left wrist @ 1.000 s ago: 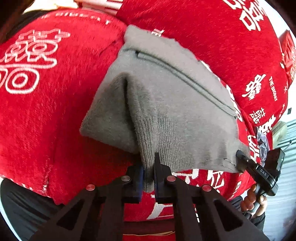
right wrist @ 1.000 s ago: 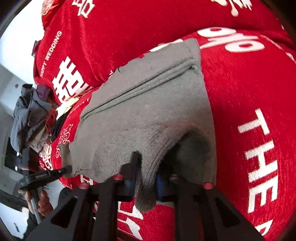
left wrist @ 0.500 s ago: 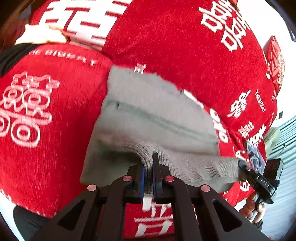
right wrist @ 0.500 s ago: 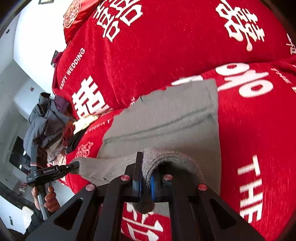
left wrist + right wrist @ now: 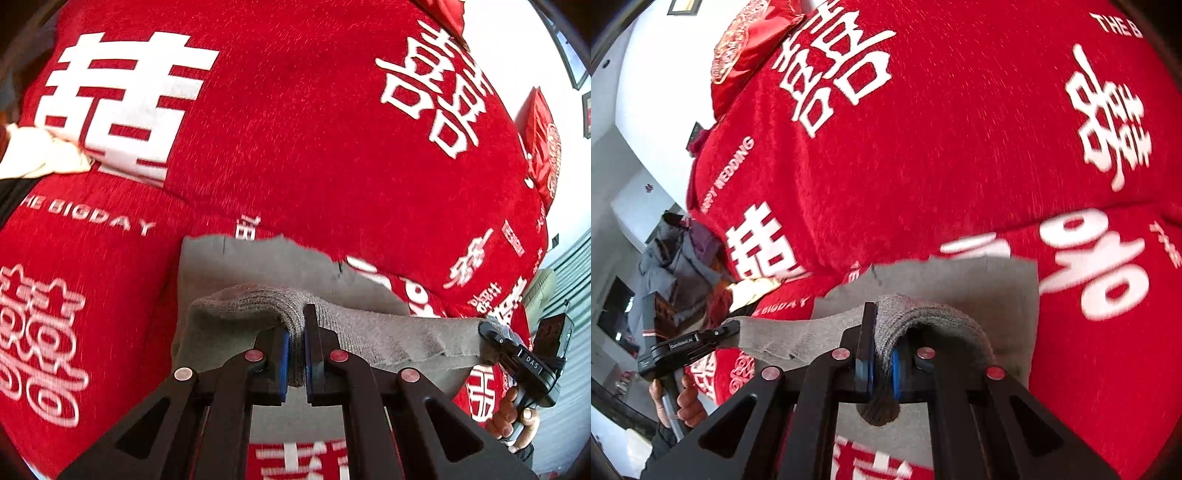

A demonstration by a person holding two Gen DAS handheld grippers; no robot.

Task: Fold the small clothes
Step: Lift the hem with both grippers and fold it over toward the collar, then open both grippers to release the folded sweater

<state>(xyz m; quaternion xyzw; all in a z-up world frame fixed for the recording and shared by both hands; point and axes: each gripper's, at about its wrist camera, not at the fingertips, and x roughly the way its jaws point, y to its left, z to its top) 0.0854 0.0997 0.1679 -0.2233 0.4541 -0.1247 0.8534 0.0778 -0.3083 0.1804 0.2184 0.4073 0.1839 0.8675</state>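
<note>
The left gripper is clenching the ribbed edge of a grey garment, and the right gripper is clenching the same edge further along — each is showing up at the far end of the cloth in the other's view. The garment is lying partly on the red sofa cover, its far edge near the seam where seat meets backrest, with the held edge lifted and stretched between the grippers. To fold well, the person is probably needing to keep that edge taut and level, carry both ends forward together, and lay it square on the far edge before letting go. Both views are blurring with motion — the lower layer is mostly hidden under the lifted edge, so the garment's type is unclear.
</note>
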